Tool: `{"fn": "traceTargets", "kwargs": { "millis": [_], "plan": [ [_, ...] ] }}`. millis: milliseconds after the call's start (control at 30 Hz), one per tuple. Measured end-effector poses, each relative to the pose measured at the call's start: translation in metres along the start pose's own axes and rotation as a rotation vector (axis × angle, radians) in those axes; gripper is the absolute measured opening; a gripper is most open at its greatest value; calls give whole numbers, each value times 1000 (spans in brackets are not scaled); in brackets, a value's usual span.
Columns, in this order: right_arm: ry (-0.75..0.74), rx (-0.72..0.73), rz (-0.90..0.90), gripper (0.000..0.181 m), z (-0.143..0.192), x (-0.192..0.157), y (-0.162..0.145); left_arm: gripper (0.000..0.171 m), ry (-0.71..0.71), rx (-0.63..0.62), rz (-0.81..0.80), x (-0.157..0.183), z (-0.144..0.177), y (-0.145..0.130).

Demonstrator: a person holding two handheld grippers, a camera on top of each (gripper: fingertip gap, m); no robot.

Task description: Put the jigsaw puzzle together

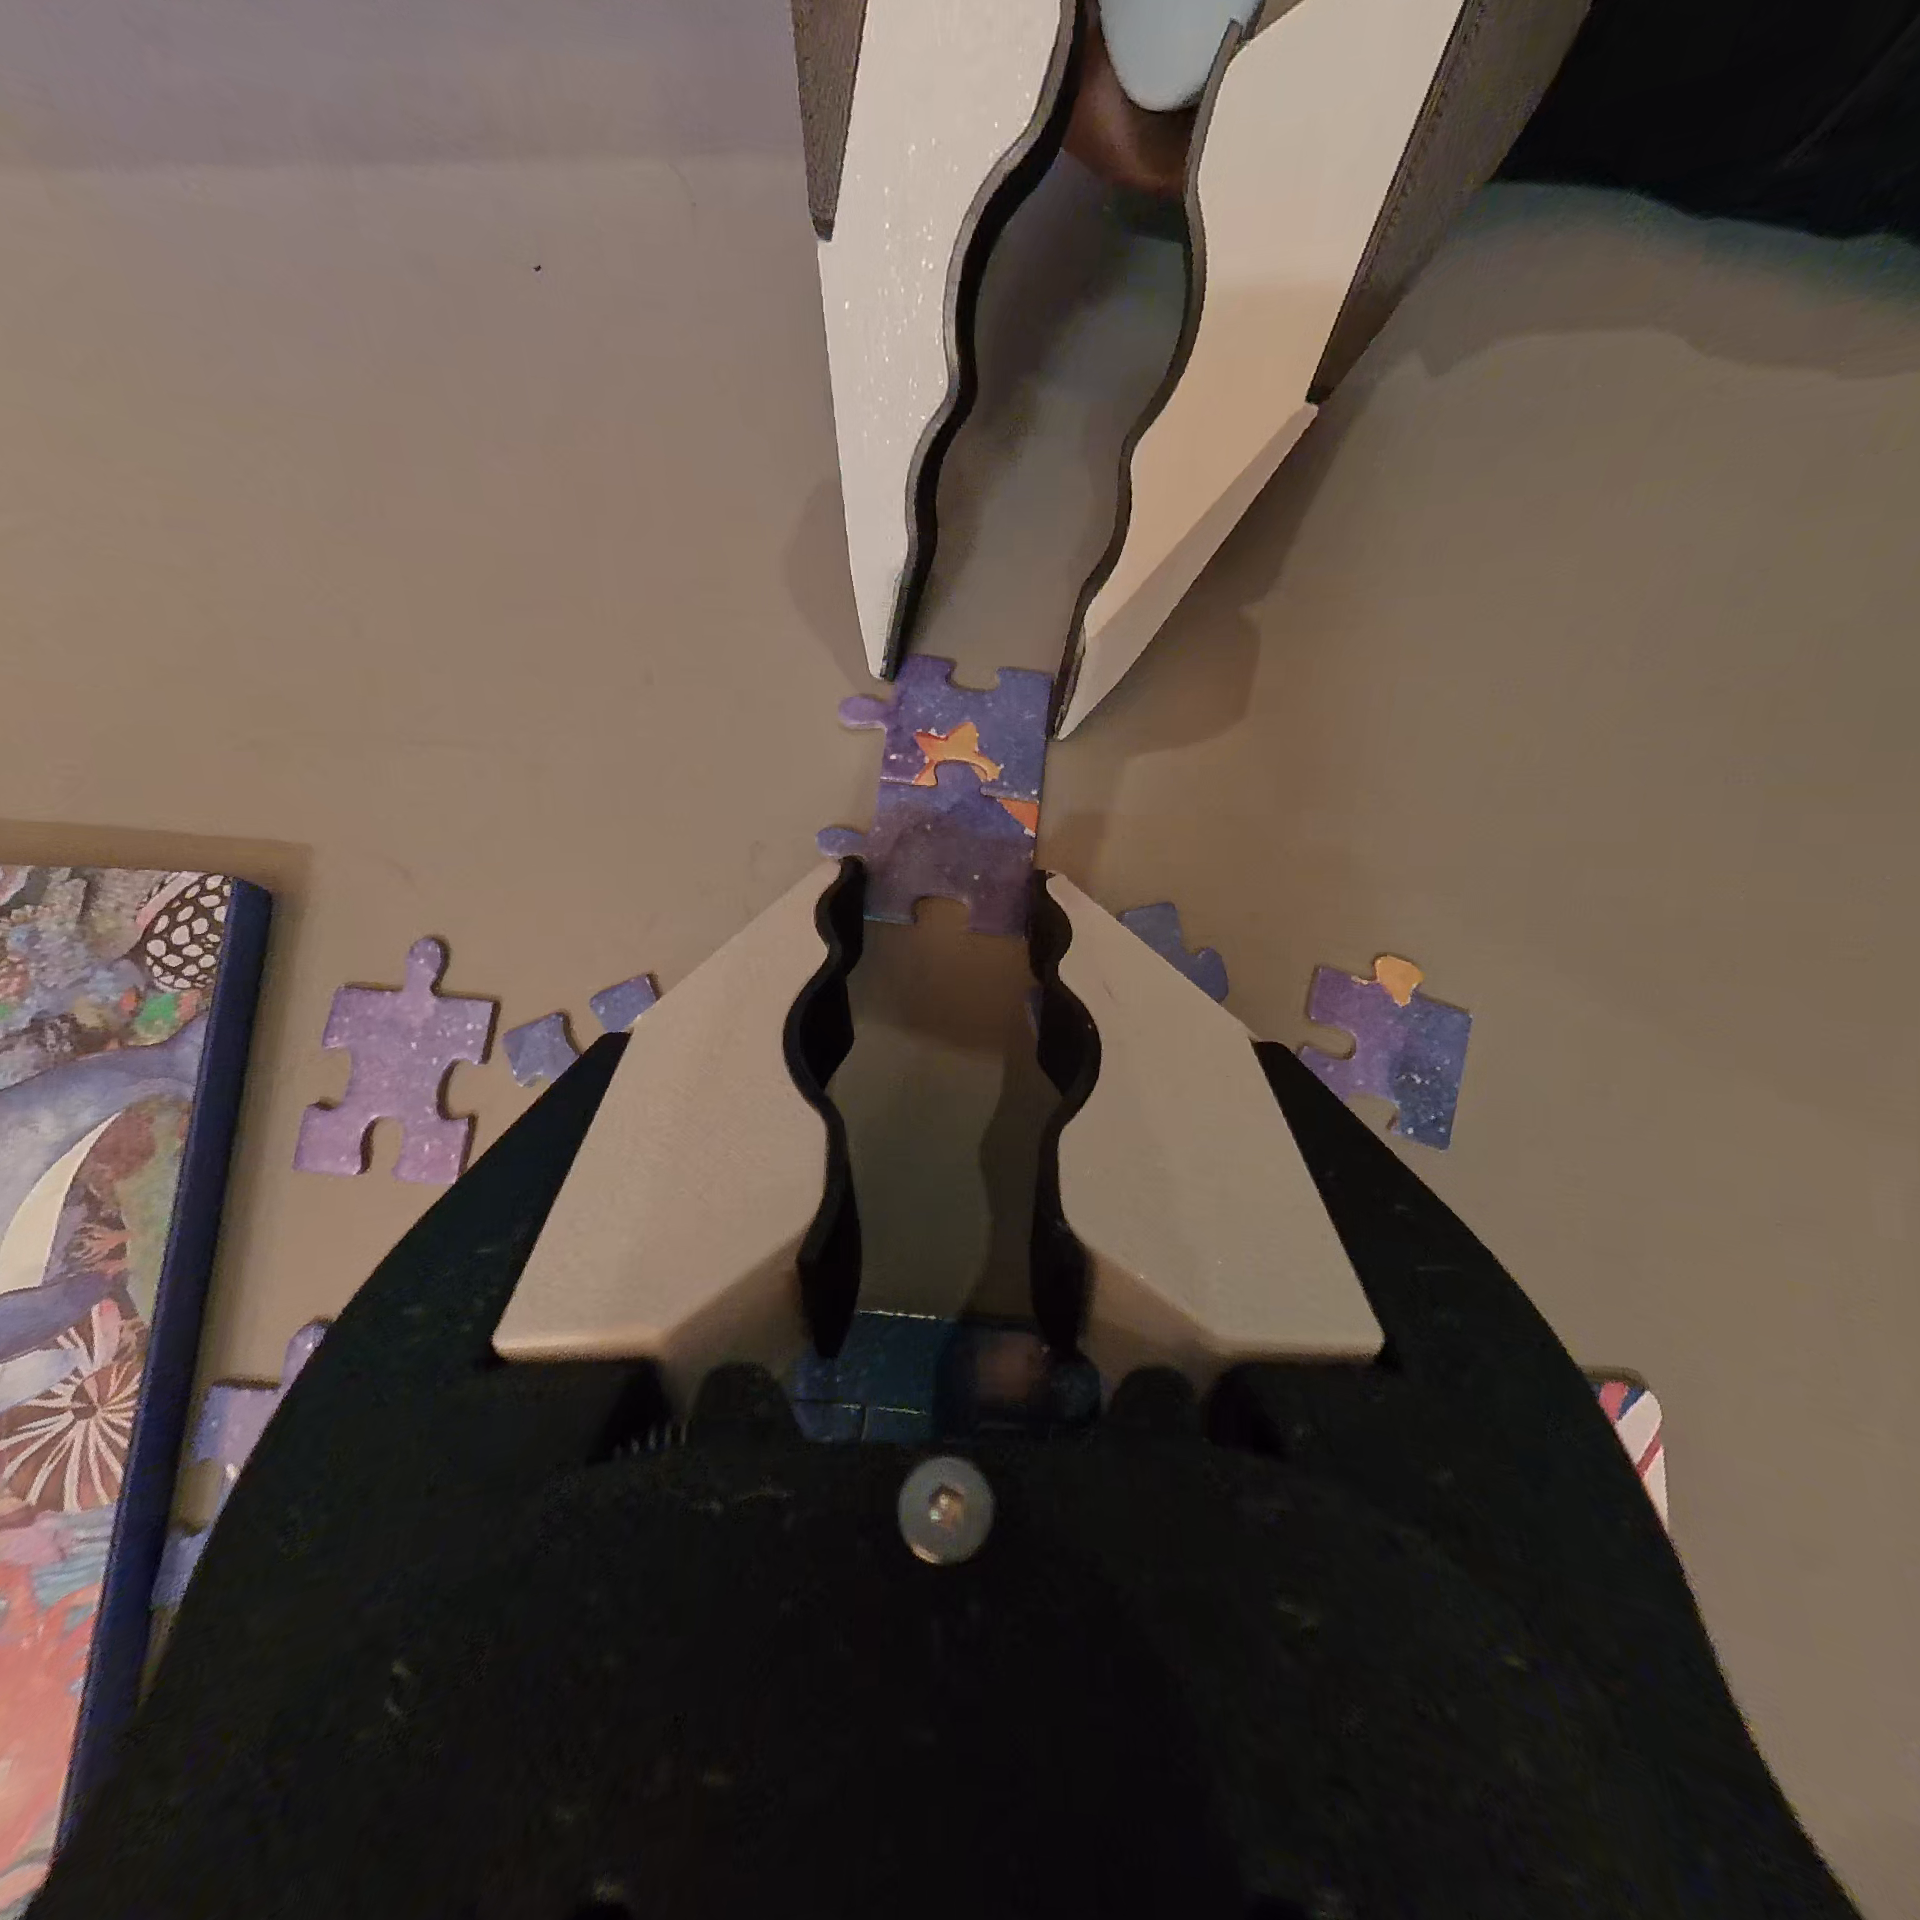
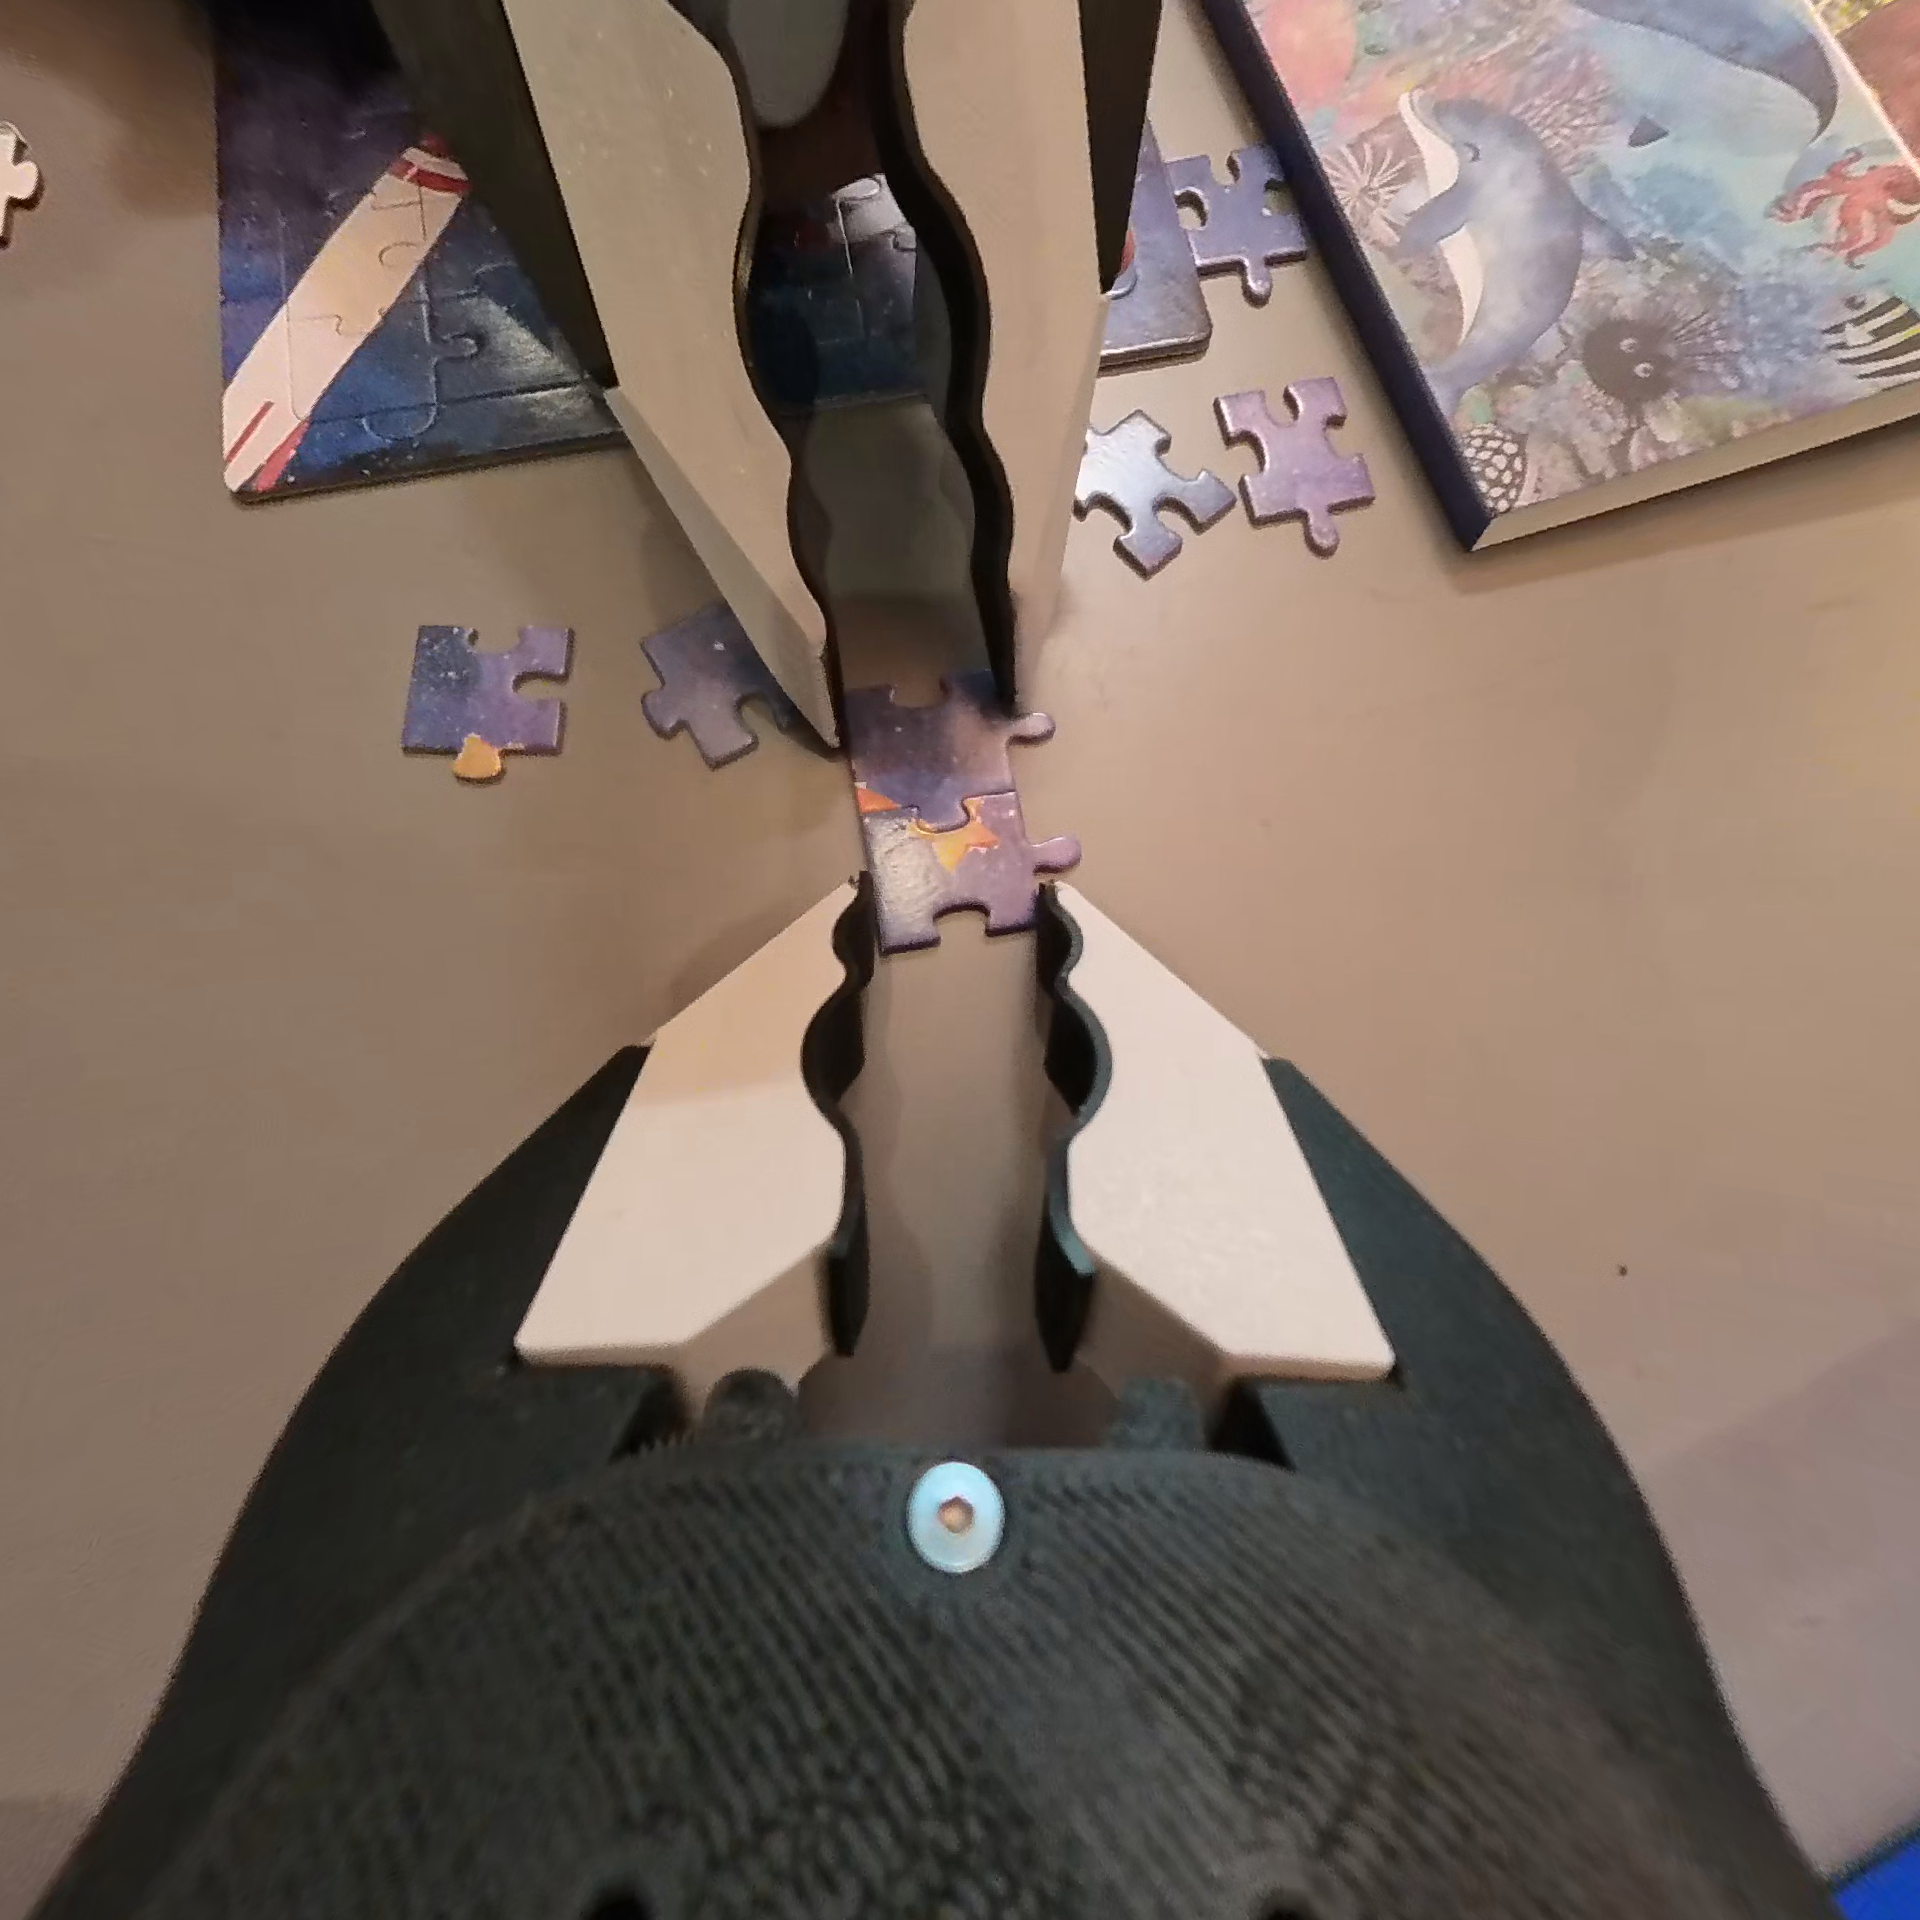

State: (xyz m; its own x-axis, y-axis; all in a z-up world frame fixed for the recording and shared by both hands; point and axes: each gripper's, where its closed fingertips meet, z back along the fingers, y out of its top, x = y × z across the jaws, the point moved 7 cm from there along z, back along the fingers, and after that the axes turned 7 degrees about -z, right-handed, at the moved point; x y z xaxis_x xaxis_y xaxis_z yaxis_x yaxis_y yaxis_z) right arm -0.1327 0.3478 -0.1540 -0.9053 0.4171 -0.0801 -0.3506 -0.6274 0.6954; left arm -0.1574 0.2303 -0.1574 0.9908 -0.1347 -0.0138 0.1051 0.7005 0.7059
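Two purple starry puzzle pieces lie joined on the tan table, between my two grippers, which face each other. My left gripper [image 1: 945, 883] is shut on the sides of the plain purple piece [image 1: 951, 862]. My right gripper [image 1: 982, 691] comes from the far side and is shut on the piece with the orange star [image 1: 966, 743]. In the right wrist view my right gripper [image 2: 951, 894] grips the star piece [image 2: 961, 857], and the left gripper [image 2: 923, 712] grips the purple piece [image 2: 925, 748]. Both pieces rest flat on the table.
Loose purple pieces [image 1: 400, 1070] [image 1: 1392, 1049] lie either side of my left gripper, and more show in the right wrist view [image 2: 488, 701] [image 2: 1299, 462] [image 2: 1143, 488]. A partly assembled dark blue puzzle section [image 2: 416, 312] lies behind. A picture-covered puzzle box [image 2: 1662, 260] [image 1: 104, 1247] sits at the side. The grippers are tip to tip, or close to it.
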Motion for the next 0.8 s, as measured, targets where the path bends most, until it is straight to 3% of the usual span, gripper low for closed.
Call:
{"fn": "traceTargets", "kwargs": {
  "millis": [267,367,467,633,800],
  "plan": [
    [20,46,11,29,11,-3,4,31,-12,3,2,1,0,0],
    [28,81,10,19,20,-5,8,30,-12,3,6,1,0,0],
    [17,78,0,25,23,-5,7,30,-7,1,0,1,0,0],
    [12,24,-23,49,5,-3,0,30,-3,-1,-8,2,0,0],
    [-21,8,-13,38,-4,-4,3,30,-8,0,-9,2,0,0]
  ]
}}
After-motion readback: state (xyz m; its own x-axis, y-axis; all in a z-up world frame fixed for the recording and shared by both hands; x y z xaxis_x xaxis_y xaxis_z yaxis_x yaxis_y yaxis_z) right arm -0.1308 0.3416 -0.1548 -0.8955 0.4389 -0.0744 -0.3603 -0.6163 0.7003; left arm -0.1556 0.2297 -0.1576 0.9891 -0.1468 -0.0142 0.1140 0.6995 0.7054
